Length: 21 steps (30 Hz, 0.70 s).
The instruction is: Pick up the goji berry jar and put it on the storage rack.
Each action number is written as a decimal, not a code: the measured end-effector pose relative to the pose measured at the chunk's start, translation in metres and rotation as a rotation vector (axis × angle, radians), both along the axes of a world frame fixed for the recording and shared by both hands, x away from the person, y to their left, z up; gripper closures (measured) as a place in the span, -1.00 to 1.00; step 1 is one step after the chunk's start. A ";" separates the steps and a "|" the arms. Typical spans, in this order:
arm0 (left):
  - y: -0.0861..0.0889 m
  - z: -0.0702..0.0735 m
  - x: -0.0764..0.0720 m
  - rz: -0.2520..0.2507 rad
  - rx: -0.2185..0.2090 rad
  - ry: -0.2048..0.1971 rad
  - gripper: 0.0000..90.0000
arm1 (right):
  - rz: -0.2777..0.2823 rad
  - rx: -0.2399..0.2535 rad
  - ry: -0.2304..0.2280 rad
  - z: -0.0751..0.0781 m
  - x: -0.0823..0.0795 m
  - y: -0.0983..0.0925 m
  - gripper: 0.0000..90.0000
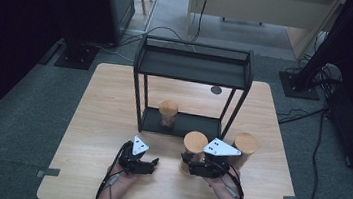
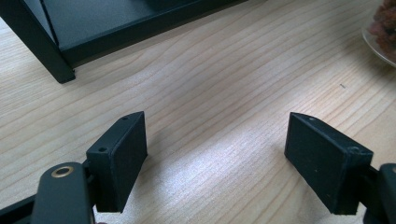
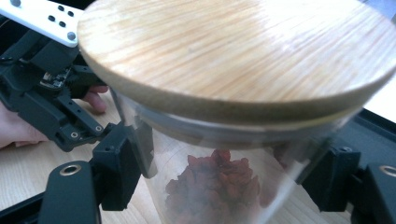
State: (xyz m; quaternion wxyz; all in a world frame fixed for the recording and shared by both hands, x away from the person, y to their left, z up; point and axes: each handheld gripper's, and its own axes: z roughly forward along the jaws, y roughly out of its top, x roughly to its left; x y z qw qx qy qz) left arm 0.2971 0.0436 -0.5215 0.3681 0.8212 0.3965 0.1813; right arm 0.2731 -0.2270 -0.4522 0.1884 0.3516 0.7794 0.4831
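- left gripper (image 1: pixel 149 164) sits low over bare desk (image 1: pixel 101 121), jaws spread wide, nothing between them
- black shelf rack (image 1: pixel 193 68) stands mid-desk, one jar (image 1: pixel 168 113) on its bottom shelf
- right gripper (image 1: pixel 188 162) jaws pinching the glass jar (image 3: pixel 219 186) of red dried stuff, wooden lid (image 3: pixel 238 51) on, in front of the rack
- another lidded jar (image 1: pixel 245 147) just right of it

In the right gripper view, the glass jar (image 3: pixel 219 186) is cut off at the frame's bottom, its base unseen; whether the jaws actually touch its wall is unclear.

In the left gripper view's upper right corner, another jar (image 2: pixel 380 32) is mostly cropped.
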 end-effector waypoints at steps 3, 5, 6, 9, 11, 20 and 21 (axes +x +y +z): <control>0.000 0.000 0.000 0.000 0.000 0.000 -0.52 | -0.001 -0.009 -0.003 0.002 0.002 0.002 -0.44; 0.000 0.000 0.000 0.001 0.000 0.000 -0.52 | -0.004 -0.009 -0.005 0.003 0.004 0.003 -0.44; 0.000 0.000 0.000 0.001 0.000 0.000 -0.52 | -0.006 -0.009 -0.003 0.004 0.005 0.003 -0.44; 0.000 0.000 0.000 0.002 0.000 0.001 -0.52 | -0.010 -0.004 0.005 0.006 0.007 0.003 -0.44; 0.000 0.000 0.000 0.002 0.000 0.001 -0.52 | -0.015 -0.004 0.005 0.006 0.008 0.003 -0.44; 0.000 0.000 0.000 0.003 0.000 0.000 -0.52 | -0.030 -0.009 0.001 0.005 0.007 0.002 -0.44; 0.000 0.000 0.000 0.002 0.000 0.001 -0.52 | -0.032 -0.011 0.000 0.005 0.006 0.002 -0.44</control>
